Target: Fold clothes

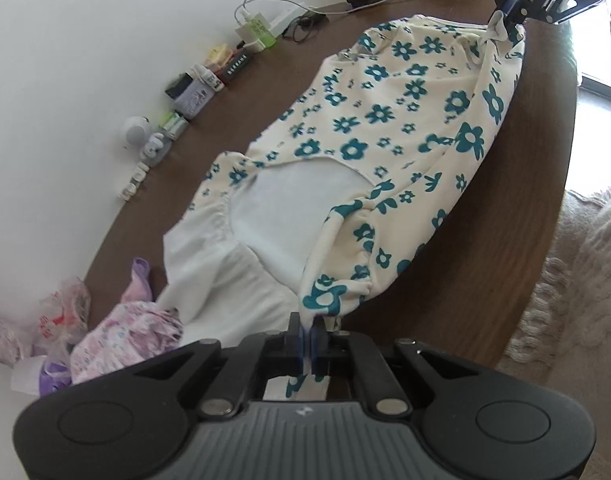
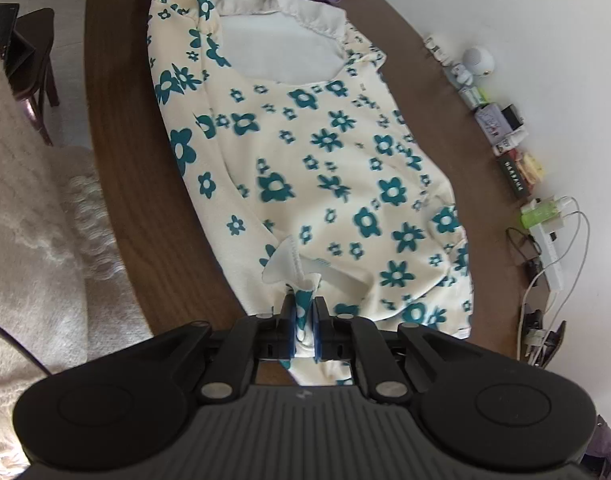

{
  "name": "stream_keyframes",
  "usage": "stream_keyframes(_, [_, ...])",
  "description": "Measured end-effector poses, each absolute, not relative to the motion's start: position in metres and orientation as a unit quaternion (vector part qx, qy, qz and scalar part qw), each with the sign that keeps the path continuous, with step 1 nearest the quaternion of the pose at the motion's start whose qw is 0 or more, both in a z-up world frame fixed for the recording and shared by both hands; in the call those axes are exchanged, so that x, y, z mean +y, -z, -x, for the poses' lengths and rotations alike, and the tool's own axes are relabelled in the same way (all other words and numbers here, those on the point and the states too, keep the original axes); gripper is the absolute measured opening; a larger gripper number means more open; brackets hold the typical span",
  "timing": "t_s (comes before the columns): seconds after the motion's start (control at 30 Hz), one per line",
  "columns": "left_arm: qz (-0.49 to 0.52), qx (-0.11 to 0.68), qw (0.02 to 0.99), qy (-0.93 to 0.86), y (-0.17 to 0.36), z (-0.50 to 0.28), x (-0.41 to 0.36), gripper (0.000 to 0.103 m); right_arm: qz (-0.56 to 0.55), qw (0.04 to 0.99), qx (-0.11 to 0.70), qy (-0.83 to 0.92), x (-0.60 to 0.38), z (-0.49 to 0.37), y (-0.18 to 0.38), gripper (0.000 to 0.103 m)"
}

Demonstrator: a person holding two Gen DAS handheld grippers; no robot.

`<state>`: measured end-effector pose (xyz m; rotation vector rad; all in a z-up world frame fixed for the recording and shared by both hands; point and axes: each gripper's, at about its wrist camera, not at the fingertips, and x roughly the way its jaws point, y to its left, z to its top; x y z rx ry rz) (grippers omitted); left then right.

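Observation:
A cream garment with teal flowers (image 1: 385, 120) lies stretched across the brown table (image 1: 265, 92), its near long edge lifted and folding over the rest. My left gripper (image 1: 307, 330) is shut on one end of that edge. My right gripper (image 2: 304, 312) is shut on the other end, by a white trim piece; it also shows at the top right of the left wrist view (image 1: 507, 20). The garment fills the right wrist view (image 2: 325, 160). A white garment (image 1: 241, 248) lies under the floral one.
Pink and purple clothes (image 1: 133, 332) and a plastic bag (image 1: 61, 312) are piled at the table's end. Small bottles, boxes, a charger and cables (image 1: 257, 28) line the wall side. A fluffy rug (image 1: 577, 272) lies past the table's open edge; a chair (image 2: 29, 52) stands there.

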<state>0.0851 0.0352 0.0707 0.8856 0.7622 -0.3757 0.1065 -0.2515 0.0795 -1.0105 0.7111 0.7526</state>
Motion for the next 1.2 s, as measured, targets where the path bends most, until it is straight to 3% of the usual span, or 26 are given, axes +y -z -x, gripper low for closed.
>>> stream_keyframes(0.17, [-0.456,0.324,0.812,0.166,-0.088,-0.152,0.023,0.003,0.463,0.761,0.315,-0.328,-0.246,-0.153,-0.095,0.006])
stream_keyframes(0.47, [-0.454,0.388,0.778,0.194,-0.04,-0.249,0.016,0.012,0.455,0.751,0.379,-0.292,-0.242,-0.22,-0.055,0.006])
stream_keyframes(0.83, [-0.388,0.41,0.801,0.2,-0.037,-0.249,0.036,0.014,0.436,0.757,0.389,-0.291,-0.243,-0.228,-0.046,0.007])
stream_keyframes(0.93, [-0.376,0.403,0.81,0.199,-0.047,-0.24,0.039,0.001,0.433,0.763,0.385,-0.287,-0.244,-0.225,-0.049,0.007])
stream_keyframes(1.2, [-0.35,0.357,0.843,0.198,-0.091,-0.171,0.049,0.0,0.431,0.784,0.344,-0.284,-0.252,-0.191,-0.083,0.007])
